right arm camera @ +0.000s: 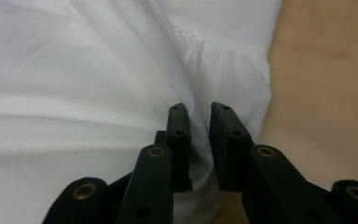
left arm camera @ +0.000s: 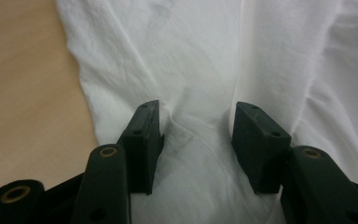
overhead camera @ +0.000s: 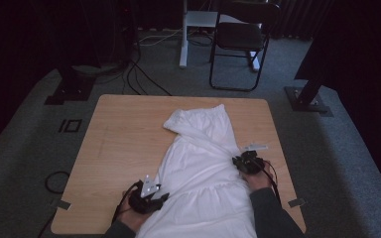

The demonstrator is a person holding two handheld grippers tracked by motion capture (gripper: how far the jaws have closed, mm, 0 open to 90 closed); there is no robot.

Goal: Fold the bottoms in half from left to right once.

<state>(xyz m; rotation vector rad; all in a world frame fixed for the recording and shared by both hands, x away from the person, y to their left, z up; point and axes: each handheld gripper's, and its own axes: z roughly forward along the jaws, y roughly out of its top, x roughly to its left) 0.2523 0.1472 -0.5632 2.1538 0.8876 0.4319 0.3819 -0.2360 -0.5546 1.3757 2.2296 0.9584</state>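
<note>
Two grippers at the near edge of a white garment (overhead camera: 198, 163) spread on the wooden table (overhead camera: 124, 148).

Left gripper (left arm camera: 196, 128): jaws apart, straddling a raised fold, pads not pressing it. Right gripper (right arm camera: 200, 126): jaws nearly together, pinching a fold at the garment's edge, bare table beside. A folding chair (overhead camera: 243, 37) stands beyond.
</note>
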